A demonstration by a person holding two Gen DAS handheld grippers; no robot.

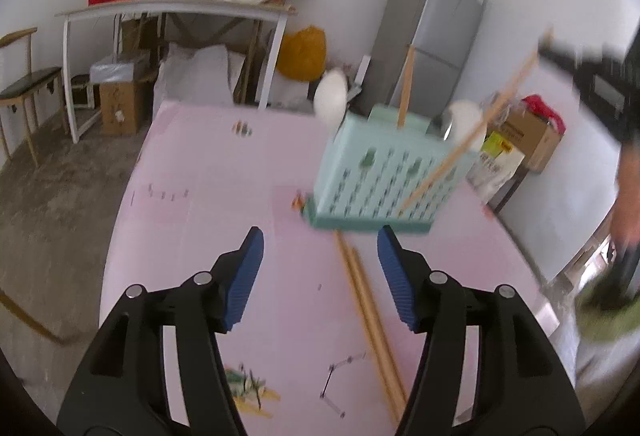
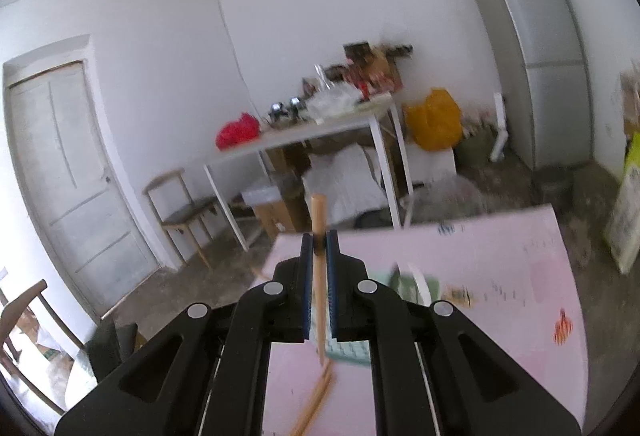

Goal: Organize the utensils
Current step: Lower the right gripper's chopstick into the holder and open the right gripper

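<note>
Your right gripper [image 2: 319,250] has its fingers pinched on a round wooden chopstick [image 2: 319,220], long axis near upright, blunt tip poking above the ribbed blue pads. Two more wooden sticks [image 1: 366,302] lie side by side on the pink counter [image 1: 192,204], pointing toward the slotted mint plastic basket [image 1: 384,172]. Your left gripper [image 1: 320,264] has fingers wide, nothing between them.
</note>
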